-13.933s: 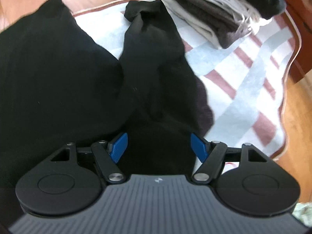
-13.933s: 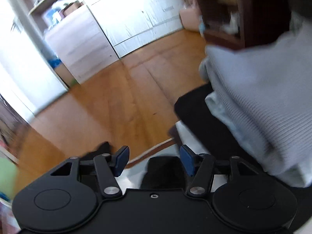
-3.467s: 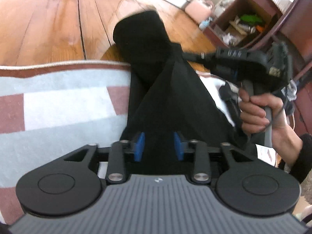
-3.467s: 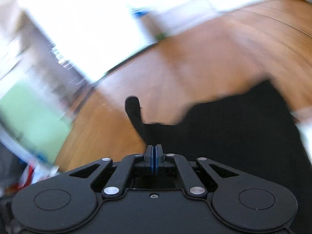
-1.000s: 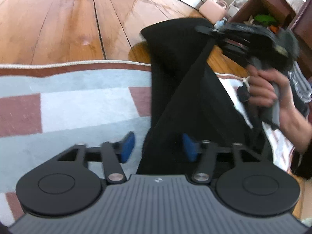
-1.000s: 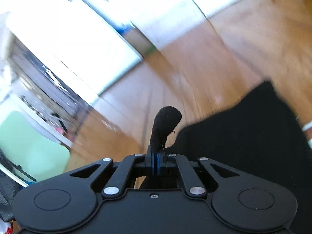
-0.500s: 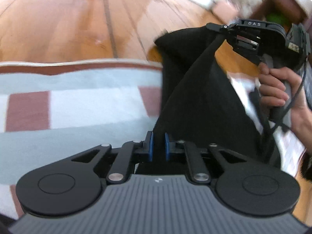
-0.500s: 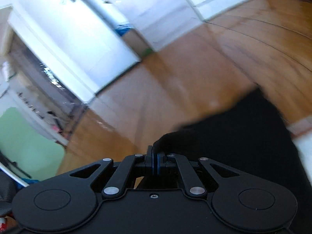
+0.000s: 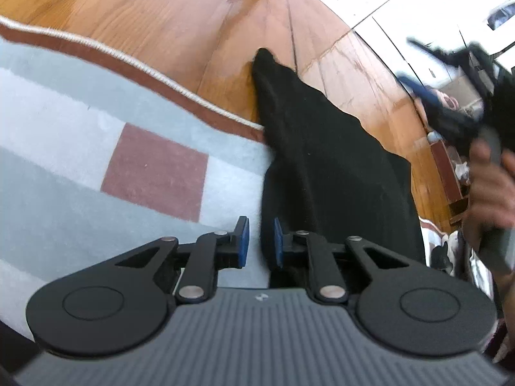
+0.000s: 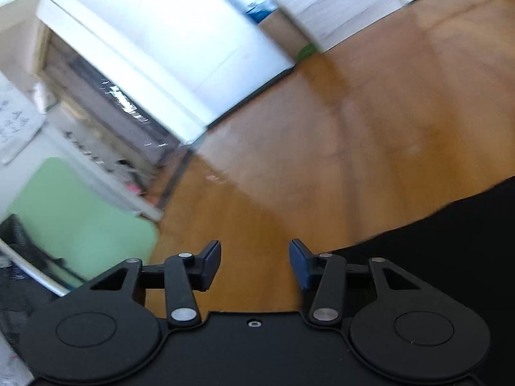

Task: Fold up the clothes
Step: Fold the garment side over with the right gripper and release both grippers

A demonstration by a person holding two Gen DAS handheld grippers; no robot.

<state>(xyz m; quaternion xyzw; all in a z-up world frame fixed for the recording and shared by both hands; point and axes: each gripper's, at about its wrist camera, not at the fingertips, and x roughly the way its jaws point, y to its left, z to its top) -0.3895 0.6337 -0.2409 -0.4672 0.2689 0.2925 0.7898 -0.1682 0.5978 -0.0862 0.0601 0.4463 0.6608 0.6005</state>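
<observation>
Black garment (image 9: 325, 160) lies long across rug (image 9: 64, 173) edge onto wood floor (image 9: 180, 22), left hand-held gripper (image 9: 260, 241) slightly parted at its near edge, right hand-held gripper (image 10: 255, 259) spread, empty; mid-fold judging, next needs regrasping an edge.

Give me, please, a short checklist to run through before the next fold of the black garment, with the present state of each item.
1. Right gripper free of cloth: ok, its jaws stand apart with only floor between them.
2. Left gripper free of cloth: cannot tell, its jaws are slightly apart and the garment edge lies at the right finger.
3. Black garment lying flat: ok as far as it shows; its near end is hidden behind the gripper.
4. Garment fully on the striped rug: not ok, its far tip runs over the rug border onto the wooden floor.
5. Person's hand clear of the garment: cannot tell, it is blurred.
</observation>
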